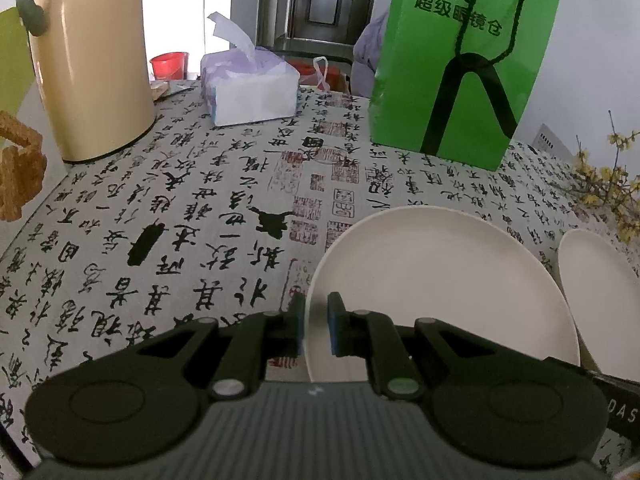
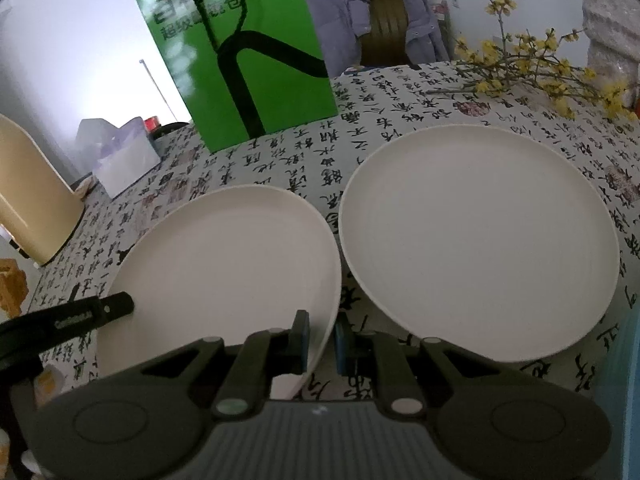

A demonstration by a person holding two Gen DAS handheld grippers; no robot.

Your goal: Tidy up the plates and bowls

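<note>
A white plate (image 1: 440,288) lies on the calligraphy-print tablecloth (image 1: 180,220); it also shows in the right wrist view (image 2: 224,272). My left gripper (image 1: 316,328) has its jaws on either side of the plate's left rim, with a small gap showing. My right gripper (image 2: 322,340) straddles the same plate's right rim, also with a small gap. The left gripper's finger (image 2: 92,312) shows at the plate's left edge. A second white plate (image 2: 480,240) lies to the right, apart from the first; its edge shows in the left wrist view (image 1: 596,280).
A green paper bag (image 1: 464,60) stands behind the plates. A cream thermos (image 1: 92,64) and a tissue pack (image 1: 248,88) stand at the back left. A yellow flowering branch (image 2: 540,68) lies at the back right. A chair with a jacket (image 2: 392,20) stands beyond the table.
</note>
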